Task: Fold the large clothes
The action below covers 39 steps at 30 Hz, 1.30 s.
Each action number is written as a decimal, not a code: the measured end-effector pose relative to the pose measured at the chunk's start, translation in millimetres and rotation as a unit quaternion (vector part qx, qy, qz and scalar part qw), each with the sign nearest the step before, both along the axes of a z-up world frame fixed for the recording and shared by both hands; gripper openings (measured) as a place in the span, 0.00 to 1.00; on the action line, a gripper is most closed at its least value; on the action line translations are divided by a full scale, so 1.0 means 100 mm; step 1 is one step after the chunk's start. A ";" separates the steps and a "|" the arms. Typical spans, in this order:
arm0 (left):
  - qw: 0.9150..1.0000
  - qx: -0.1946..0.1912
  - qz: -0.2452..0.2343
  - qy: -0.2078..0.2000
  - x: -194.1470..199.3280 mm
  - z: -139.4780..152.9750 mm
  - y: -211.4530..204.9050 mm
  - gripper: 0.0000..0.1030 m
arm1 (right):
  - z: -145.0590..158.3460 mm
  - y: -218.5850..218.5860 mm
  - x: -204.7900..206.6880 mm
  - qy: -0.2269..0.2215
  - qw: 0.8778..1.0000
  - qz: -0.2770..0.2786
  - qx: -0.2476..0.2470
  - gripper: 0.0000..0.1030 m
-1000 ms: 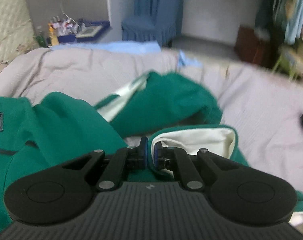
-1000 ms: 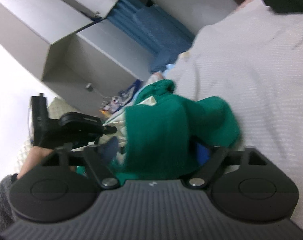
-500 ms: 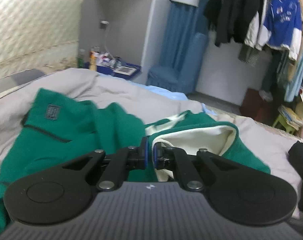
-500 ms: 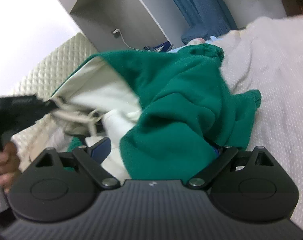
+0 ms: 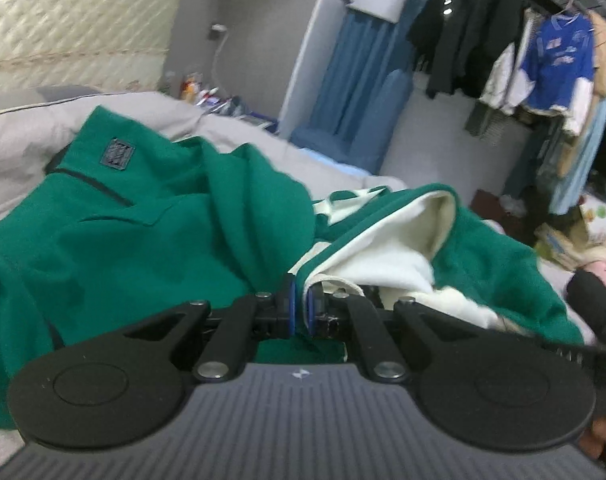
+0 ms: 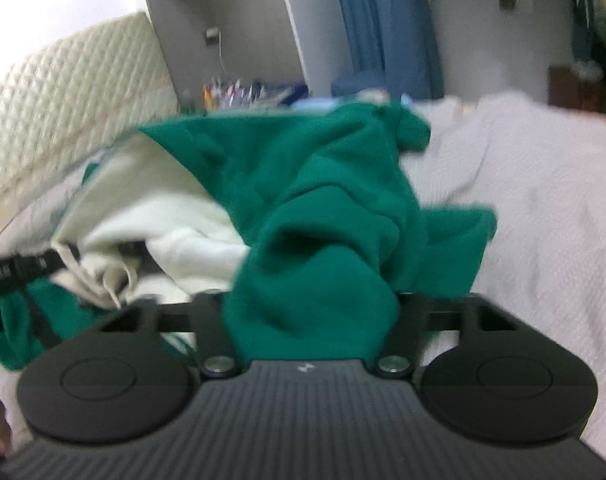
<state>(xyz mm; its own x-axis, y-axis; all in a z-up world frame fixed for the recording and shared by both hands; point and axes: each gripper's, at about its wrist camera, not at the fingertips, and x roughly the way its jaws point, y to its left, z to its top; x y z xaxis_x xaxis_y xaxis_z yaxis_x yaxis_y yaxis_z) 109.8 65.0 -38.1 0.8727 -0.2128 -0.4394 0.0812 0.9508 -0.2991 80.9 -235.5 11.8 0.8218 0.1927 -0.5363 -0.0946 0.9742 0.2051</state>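
The green sweatshirt (image 5: 151, 232) lies crumpled on the bed (image 5: 31, 148), which has a grey cover, and its cream lining (image 5: 391, 252) is turned outward near the middle. It is not yet flat, so I judge that the folding itself has not begun and the garment must first be spread out.

The left hand-held gripper (image 5: 299, 308) is clamped on a thin edge of the sweatshirt, at the place where the green border meets the cream lining. The blue pads are almost together with only the cloth between them. This grip on a hem makes sense, because an edge gives control over the whole panel when it is pulled.

The right hand-held gripper (image 6: 311, 300) has a thick bunch of green fabric between its jaws, and the jaws are closing on it now. The fabric covers the fingertips, so I cannot tell if the pads already press. In the right wrist view the left tool is visible at the left, holding the cream part. Two holds apart from each other probably allow the person to stretch the cloth between them.
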 end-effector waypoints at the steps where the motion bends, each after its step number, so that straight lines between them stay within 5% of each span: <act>1: 1.000 -0.001 -0.007 -0.005 0.03 -0.03 -0.04 0.07 | 0.05 0.03 -0.04 -0.015 1.000 0.002 -0.007 0.33; 7: 0.999 0.007 -0.040 -0.026 0.04 -0.08 -0.06 0.08 | 0.33 0.04 -0.27 -0.116 0.993 0.033 -0.013 0.25; 9: 0.998 0.013 -0.047 -0.035 0.04 -0.06 -0.08 0.15 | 0.40 0.04 -0.37 -0.147 0.988 0.050 -0.016 0.25; 11: 0.997 0.025 -0.056 -0.053 0.05 -0.04 -0.11 0.46 | 0.45 0.05 -0.38 -0.162 0.985 0.063 -0.011 0.24; 12: 0.995 0.043 -0.054 -0.074 0.05 -0.04 -0.14 0.53 | 0.47 0.05 -0.36 -0.166 0.983 0.071 -0.006 0.23; 18: 0.985 0.108 -0.102 -0.085 0.31 -0.09 -0.45 0.62 | 0.48 0.05 -0.40 -0.162 0.983 0.091 0.008 0.22; 23: 0.978 0.183 -0.090 -0.053 0.55 -0.21 -0.64 0.62 | 0.46 0.06 -0.39 -0.151 0.984 0.096 0.027 0.22; 27: 0.982 0.178 -0.057 -0.018 0.76 -0.24 -0.64 0.61 | 0.45 0.05 -0.37 -0.137 0.985 0.103 0.038 0.22; 29: 0.980 0.193 -0.044 -0.005 0.85 -0.29 -0.66 0.34 | 0.41 0.08 -0.35 -0.118 0.986 0.104 0.044 0.22; 31: 0.981 0.193 -0.033 0.000 0.90 -0.33 -0.63 0.22 | 0.36 0.10 -0.30 -0.093 0.990 0.097 0.048 0.23; 33: 0.985 0.171 -0.028 -0.003 0.91 -0.32 -0.55 0.19 | 0.30 0.11 -0.24 -0.068 0.993 0.081 0.047 0.28; 39: 0.994 0.111 -0.004 -0.021 0.88 -0.16 -0.30 0.17 | 0.13 0.26 -0.11 -0.014 0.998 0.062 0.007 0.69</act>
